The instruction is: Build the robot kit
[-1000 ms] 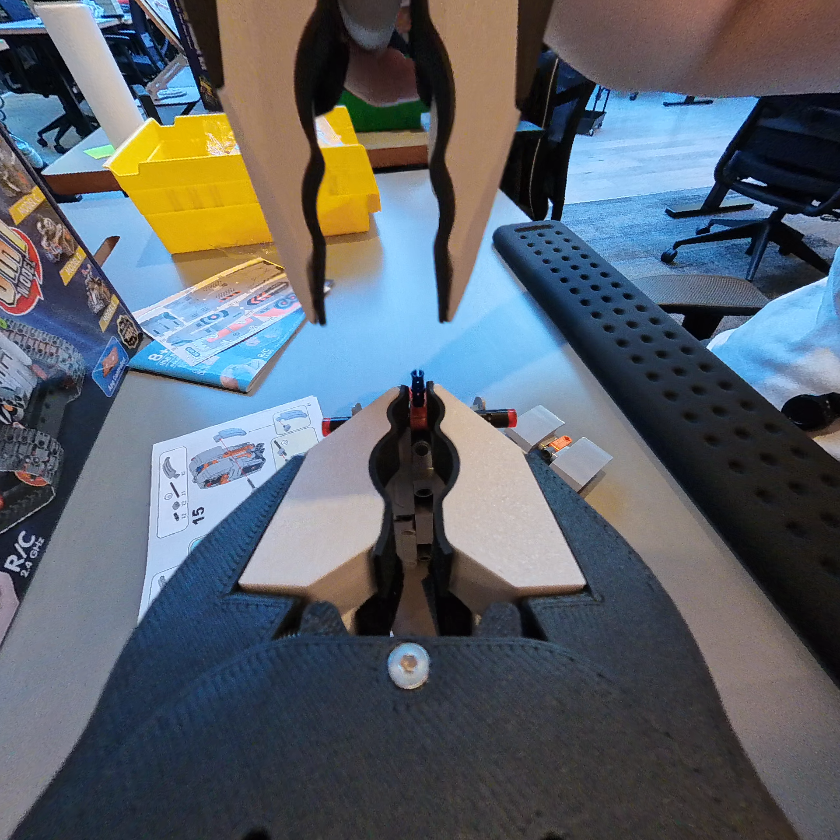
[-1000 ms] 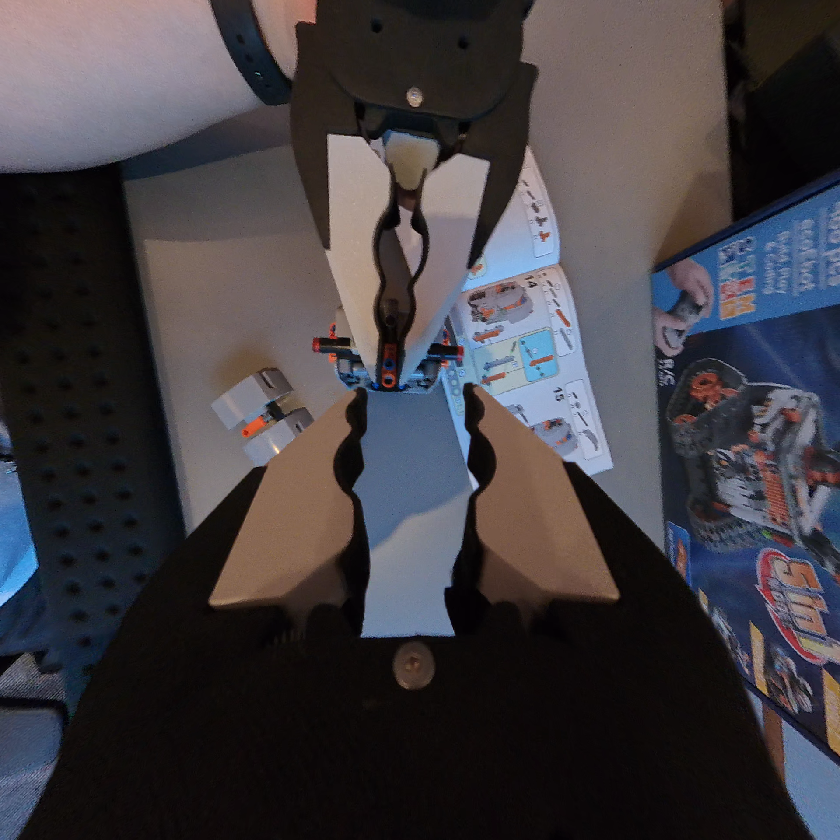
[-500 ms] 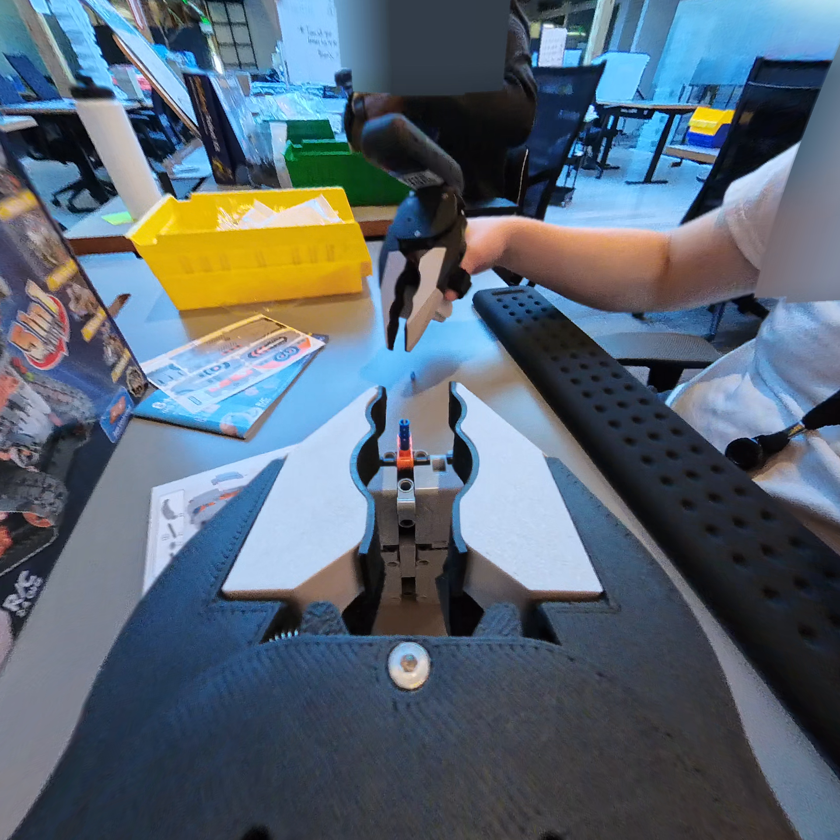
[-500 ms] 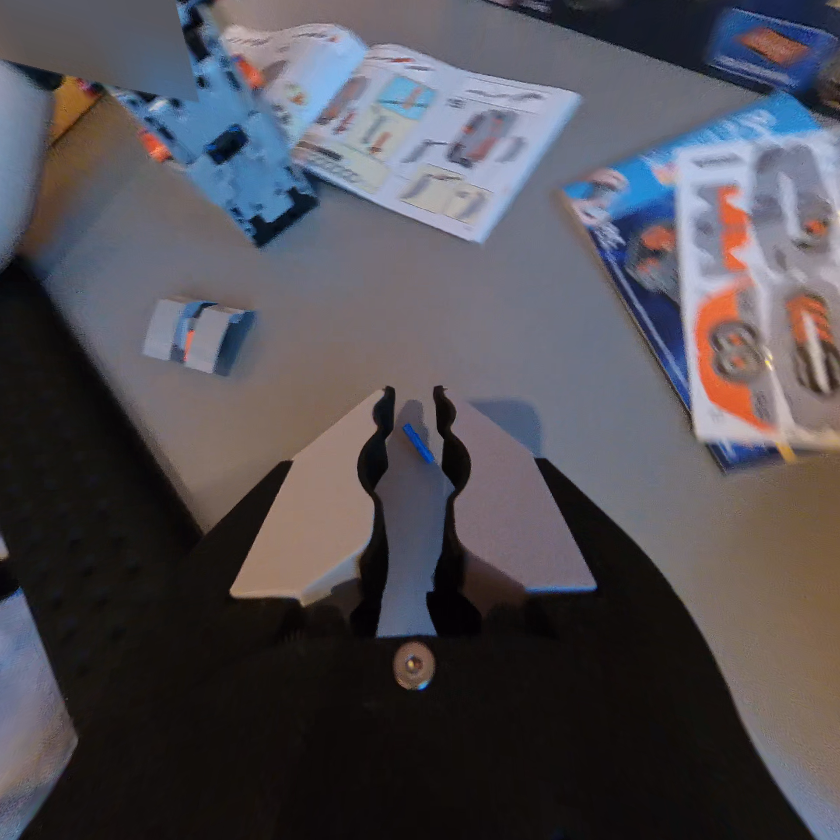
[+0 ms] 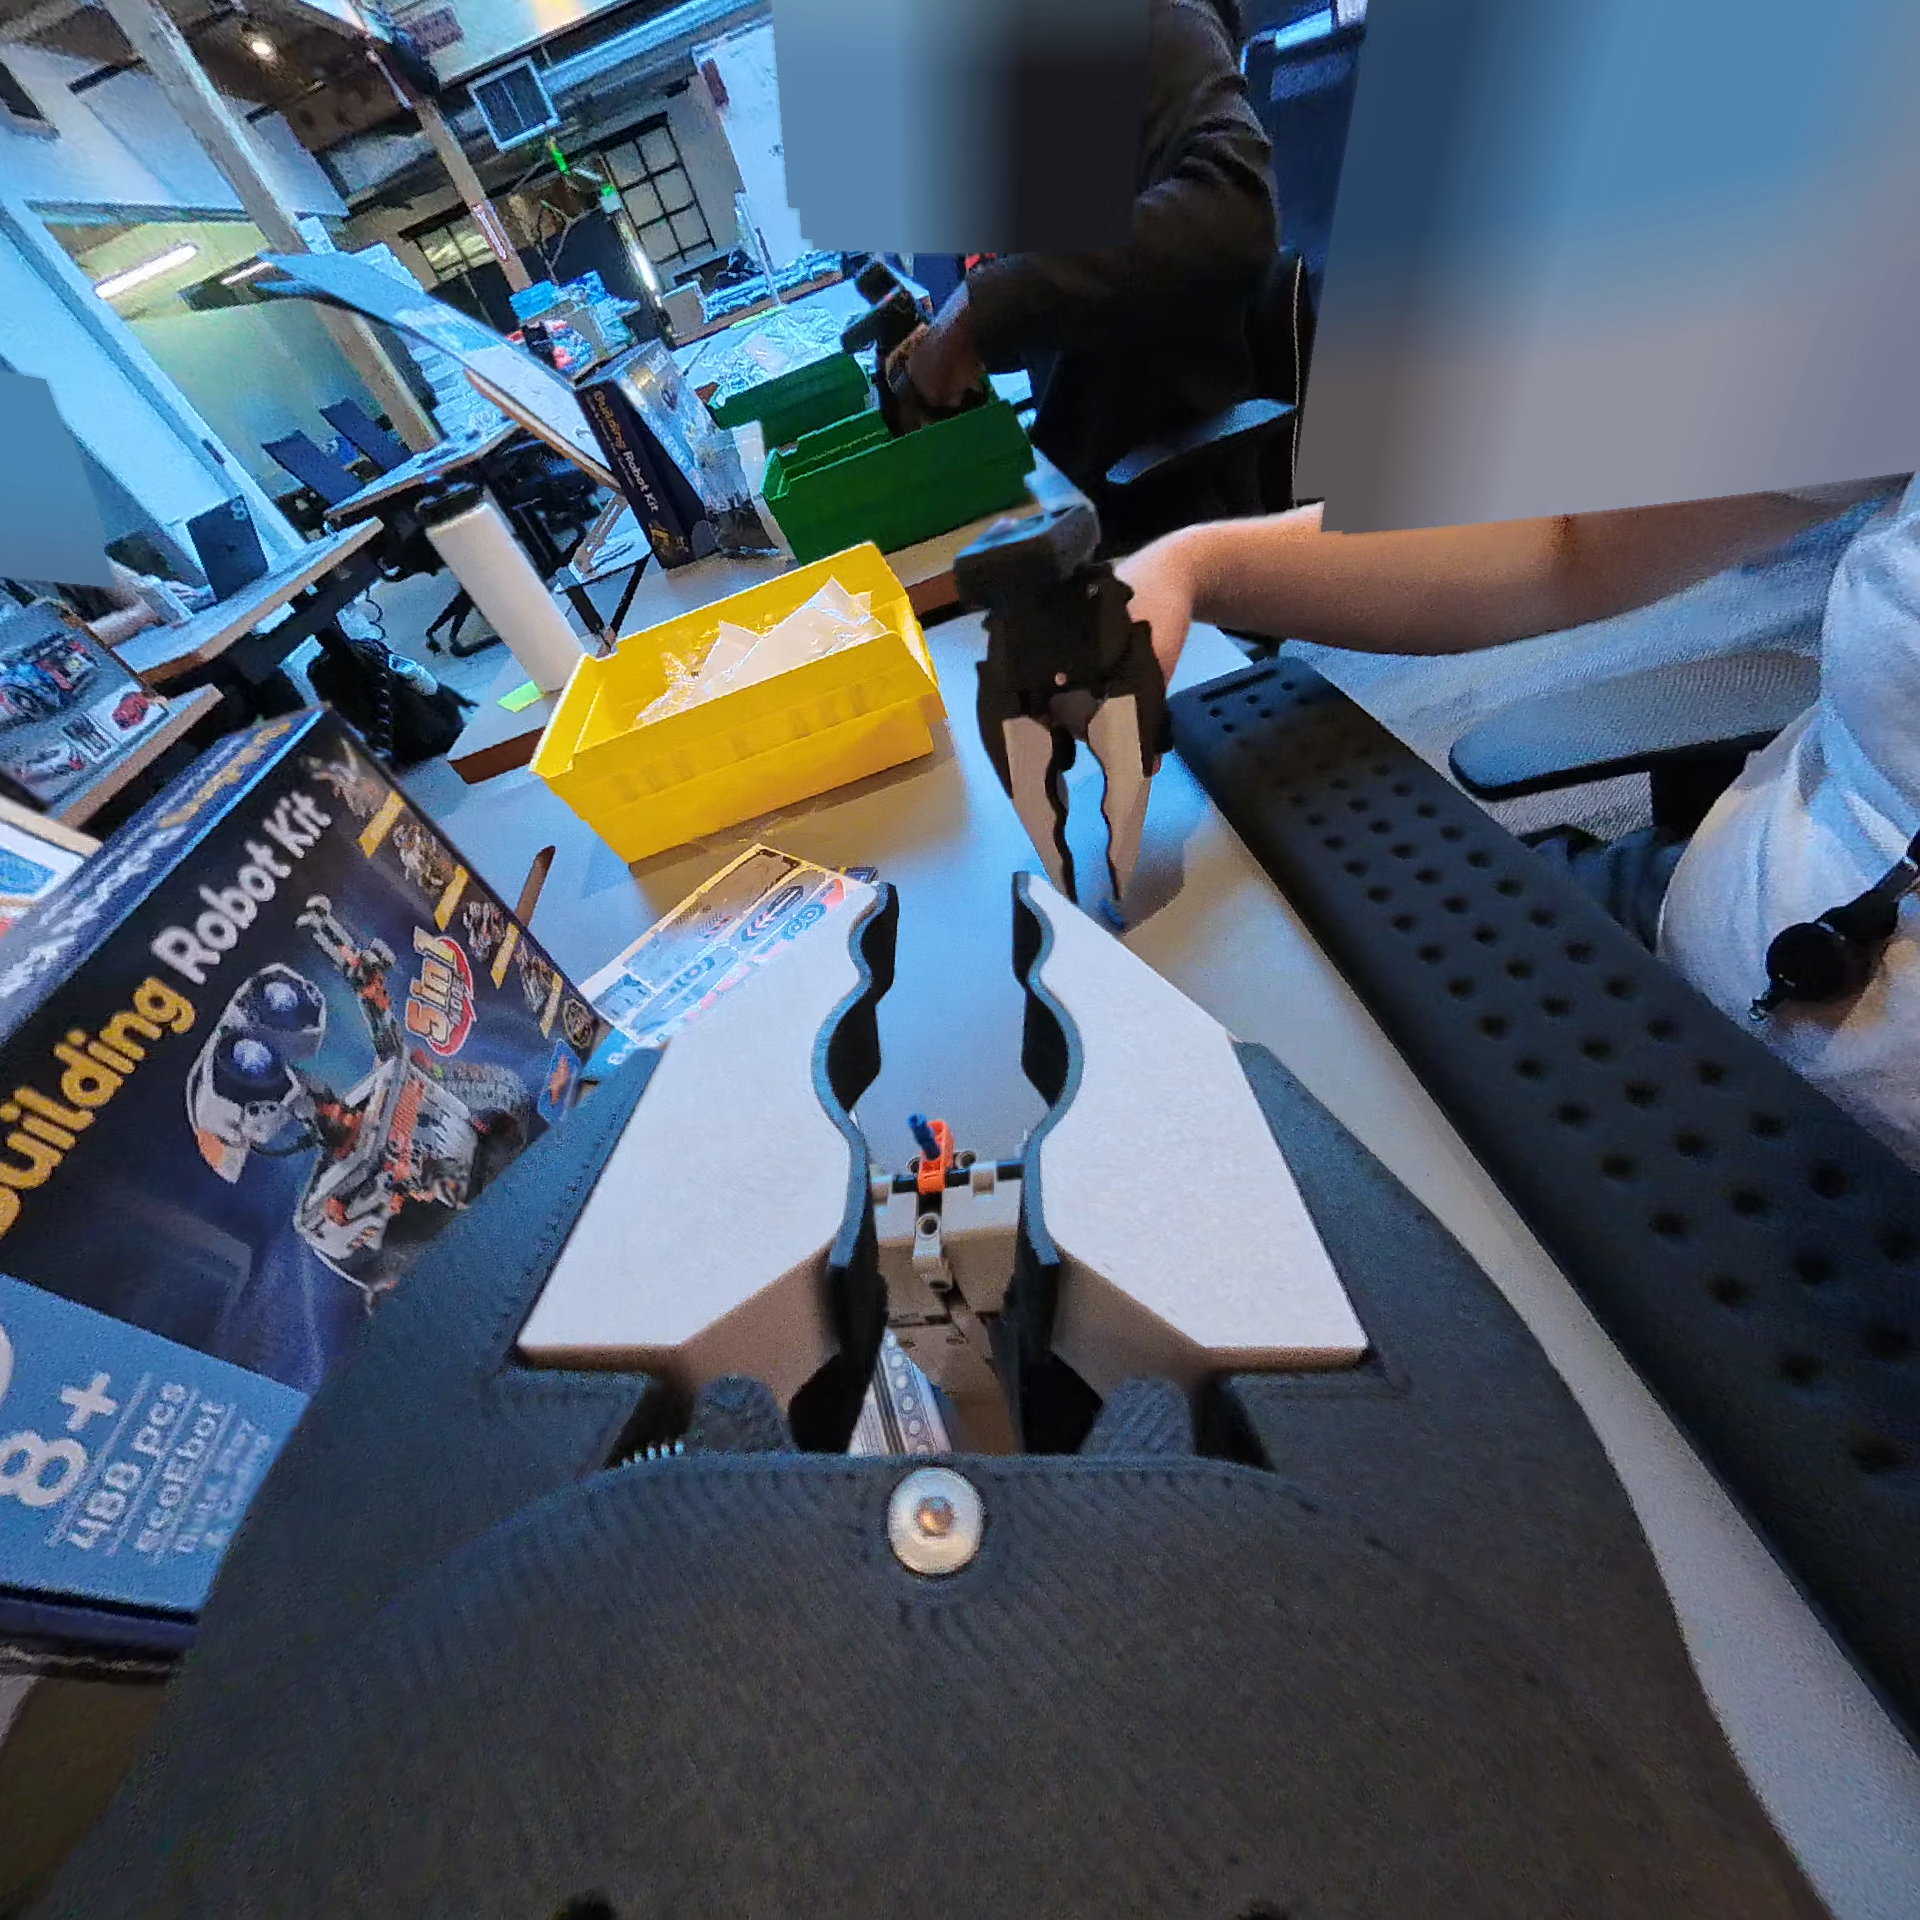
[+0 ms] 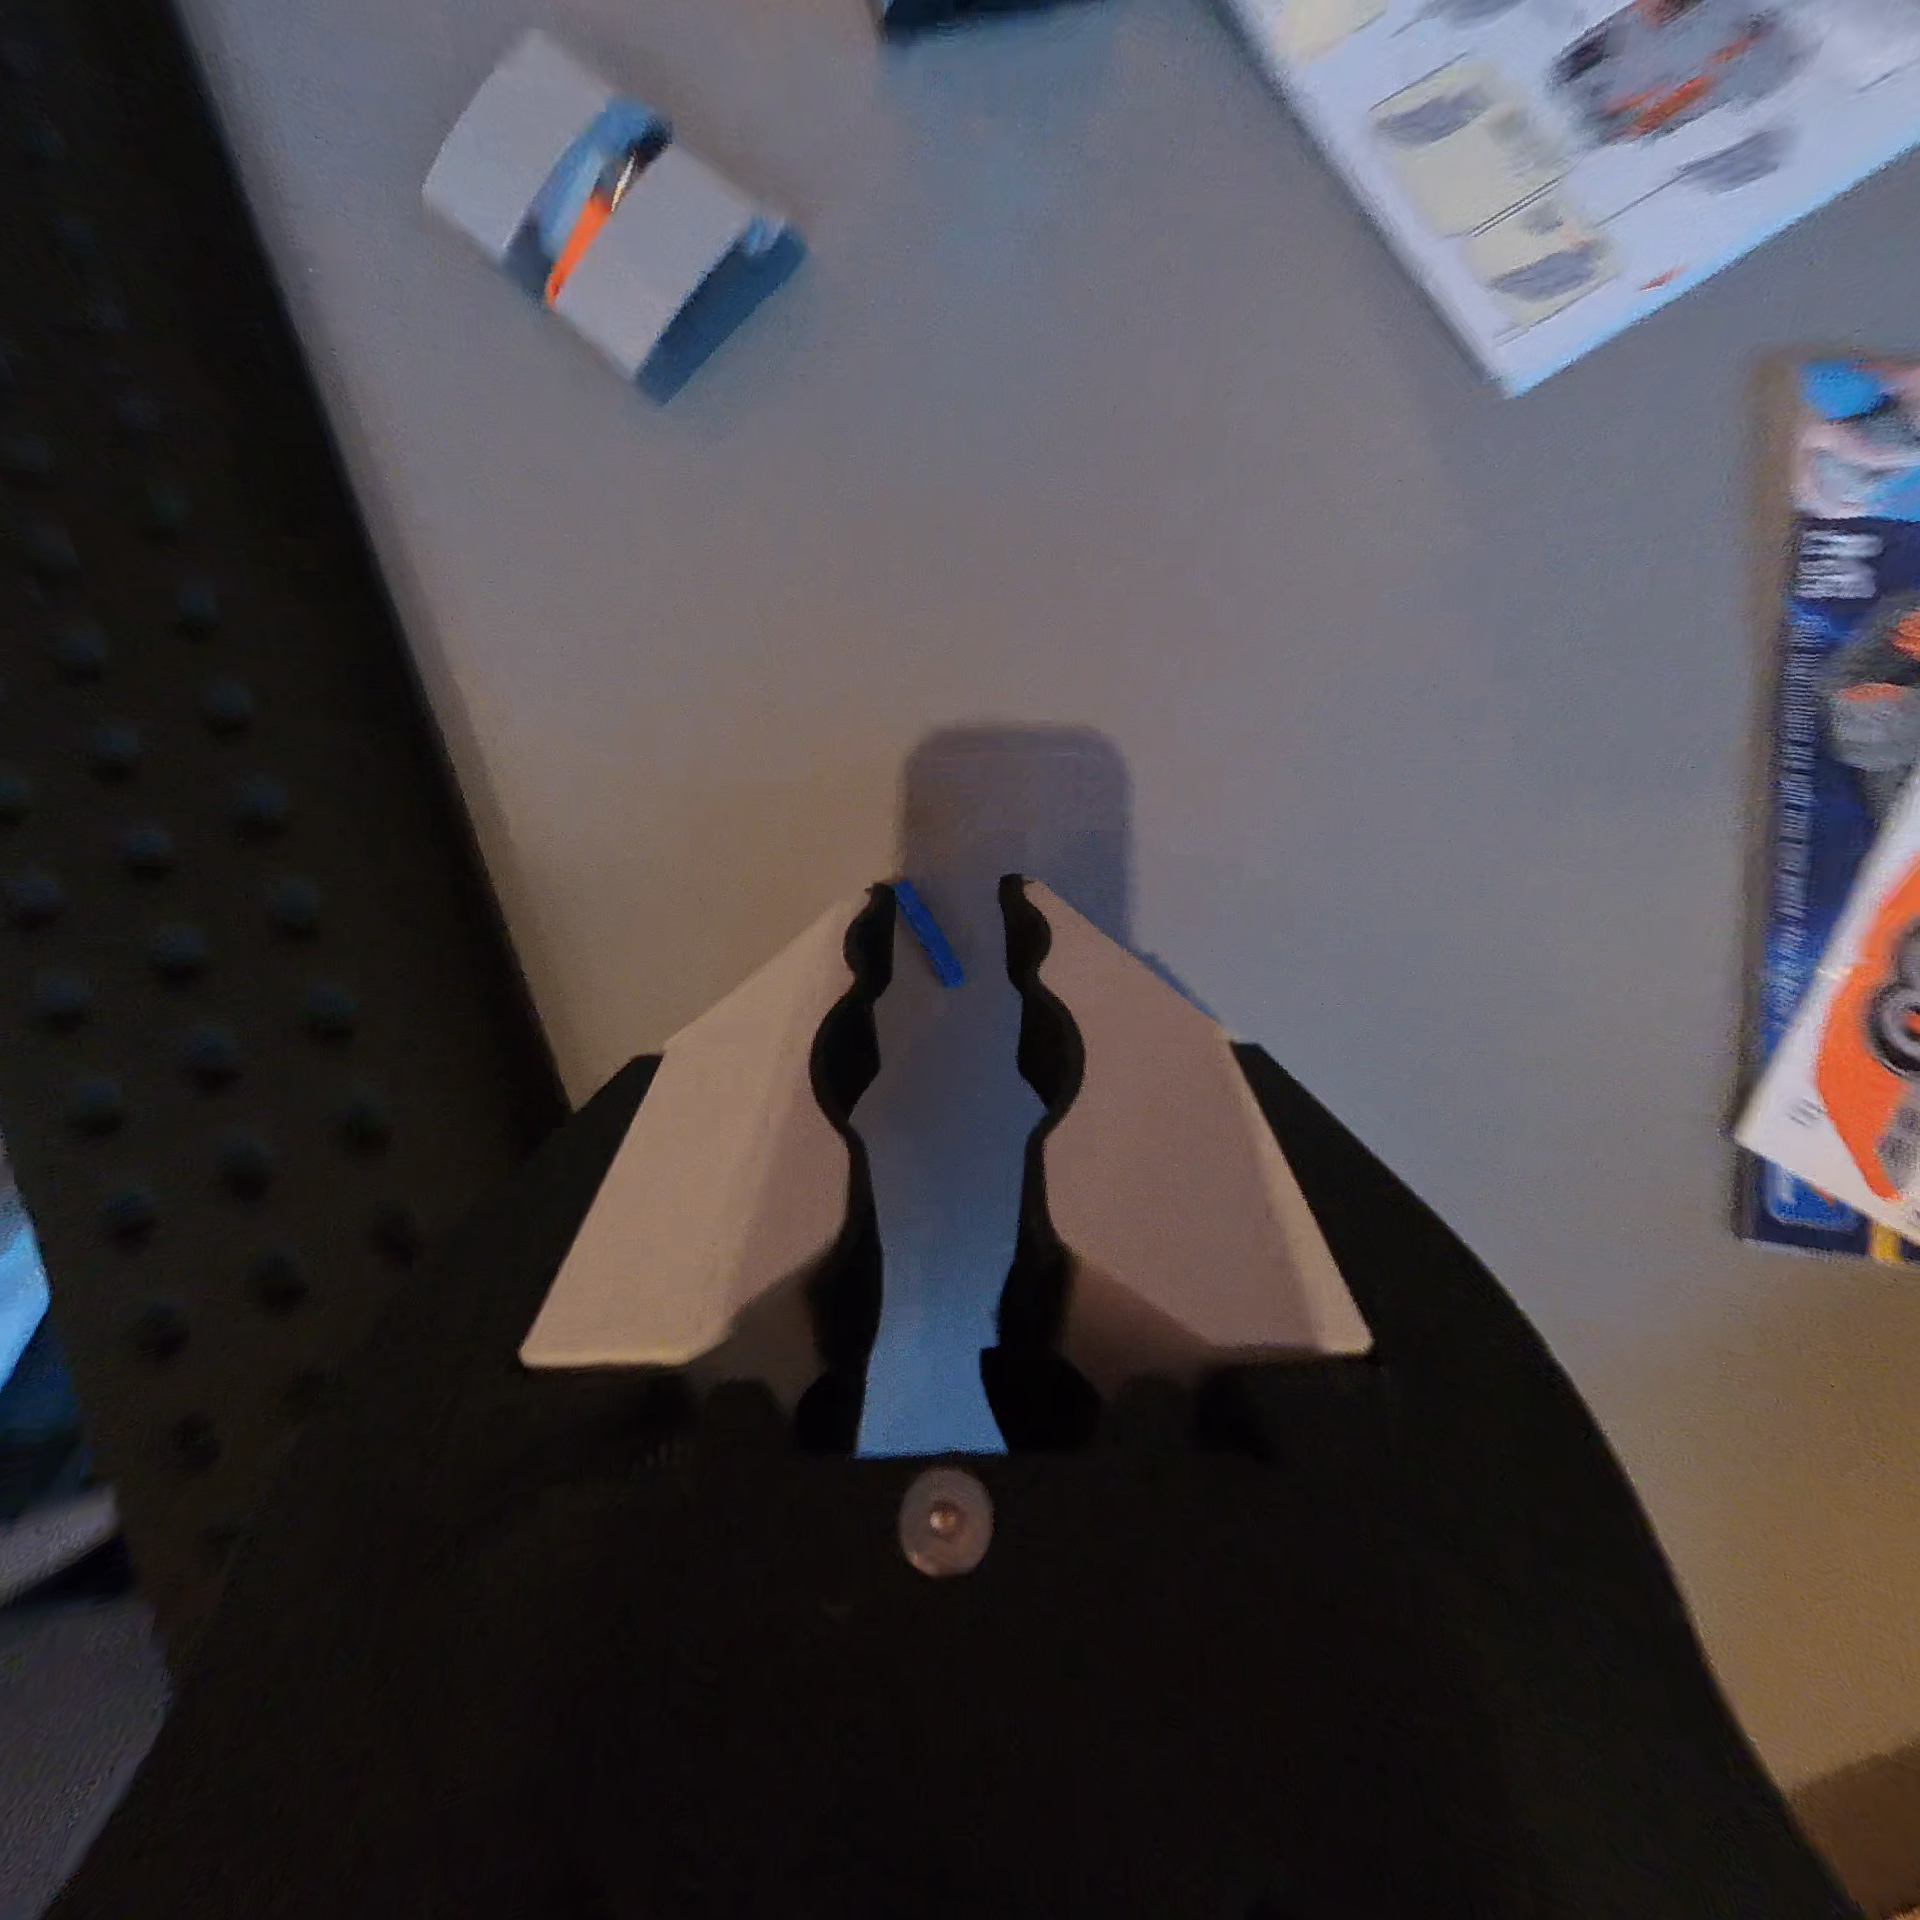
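My left gripper (image 5: 951,891) is shut on a grey brick assembly (image 5: 935,1221), gripped deep between its fingers and held above the table. An orange connector (image 5: 932,1169) with a blue pin stands on top of it. My right gripper (image 6: 948,886) is open and points down at the grey table (image 6: 1299,675). A small loose blue pin (image 6: 928,933) lies between its fingertips, close to the left finger. The right gripper also shows in the left wrist view (image 5: 1086,888), tips at the table beside the pin (image 5: 1112,914).
A grey two-block piece with an orange part (image 6: 613,218) lies on the table farther off. An instruction sheet (image 6: 1610,156) and booklet (image 6: 1849,831) lie nearby. A yellow bin (image 5: 748,717), green bin (image 5: 894,483), kit box (image 5: 260,1039) and black perforated strip (image 5: 1558,1039) border the table.
The right gripper left the assembly, swung to the bare table and came down around the loose blue pin. The left gripper tilted up and lifted the assembly.
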A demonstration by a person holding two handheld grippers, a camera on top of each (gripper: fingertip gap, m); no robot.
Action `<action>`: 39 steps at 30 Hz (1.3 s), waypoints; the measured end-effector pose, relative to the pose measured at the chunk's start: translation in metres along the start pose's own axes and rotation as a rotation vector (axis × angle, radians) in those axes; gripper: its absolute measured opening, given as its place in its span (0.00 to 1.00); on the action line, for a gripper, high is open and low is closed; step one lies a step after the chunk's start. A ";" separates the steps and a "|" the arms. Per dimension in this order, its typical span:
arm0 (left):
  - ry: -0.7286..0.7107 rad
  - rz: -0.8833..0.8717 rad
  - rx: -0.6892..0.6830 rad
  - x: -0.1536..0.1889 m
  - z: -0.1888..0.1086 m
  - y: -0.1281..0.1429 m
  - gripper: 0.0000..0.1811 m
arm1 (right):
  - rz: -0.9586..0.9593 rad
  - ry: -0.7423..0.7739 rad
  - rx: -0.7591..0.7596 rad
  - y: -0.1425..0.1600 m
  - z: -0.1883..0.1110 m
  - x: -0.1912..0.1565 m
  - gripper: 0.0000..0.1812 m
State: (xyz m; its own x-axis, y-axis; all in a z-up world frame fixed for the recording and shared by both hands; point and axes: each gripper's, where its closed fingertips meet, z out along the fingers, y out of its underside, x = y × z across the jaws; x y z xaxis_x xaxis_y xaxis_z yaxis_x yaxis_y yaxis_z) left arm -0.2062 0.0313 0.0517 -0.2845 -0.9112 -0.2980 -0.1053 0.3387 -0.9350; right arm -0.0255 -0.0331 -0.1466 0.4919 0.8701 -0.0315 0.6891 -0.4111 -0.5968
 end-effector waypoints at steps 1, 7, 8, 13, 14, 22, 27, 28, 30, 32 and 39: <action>0.001 0.021 -0.017 0.003 0.002 -0.002 0.11 | -0.032 -0.036 -0.078 0.006 0.004 -0.005 0.10; -0.034 0.105 -0.106 0.009 0.011 0.000 0.09 | -0.150 -0.091 -0.234 0.015 0.010 -0.010 0.02; -0.039 0.101 -0.102 0.007 0.012 0.000 0.08 | -0.151 -0.080 -0.237 0.014 0.011 -0.006 0.02; -0.067 0.035 -0.061 -0.002 0.008 -0.004 0.11 | -0.046 -0.043 0.343 -0.106 -0.009 0.013 0.02; -0.069 0.025 -0.047 -0.004 0.006 -0.007 0.11 | 0.034 -0.109 0.527 -0.142 -0.024 0.013 0.02; -0.118 -0.167 0.058 -0.028 0.000 -0.016 0.11 | 0.300 -0.811 0.996 -0.276 -0.072 0.020 0.01; -0.169 -0.428 0.114 -0.053 0.006 -0.006 0.10 | 0.366 -0.984 1.084 -0.290 -0.079 0.029 0.01; -0.158 -0.484 0.147 -0.056 0.008 -0.008 0.08 | 0.369 -0.967 1.122 -0.288 -0.082 0.030 0.01; -0.118 -0.595 0.221 -0.059 0.014 -0.018 0.09 | 0.384 -0.943 1.174 -0.285 -0.086 0.029 0.01; -0.054 -0.659 0.268 -0.057 0.022 -0.031 0.10 | 0.386 -0.952 1.199 -0.284 -0.090 0.023 0.01; -0.089 -0.590 0.226 -0.039 0.053 -0.057 0.01 | 0.307 -0.888 1.264 -0.284 -0.114 -0.002 0.01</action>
State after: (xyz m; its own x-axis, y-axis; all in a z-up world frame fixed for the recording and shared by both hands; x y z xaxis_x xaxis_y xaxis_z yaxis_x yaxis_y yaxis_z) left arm -0.1392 0.0349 0.1062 -0.1585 -0.9487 0.2736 -0.0134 -0.2750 -0.9613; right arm -0.1613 0.0504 0.1141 -0.2465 0.8617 -0.4436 -0.4704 -0.5065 -0.7226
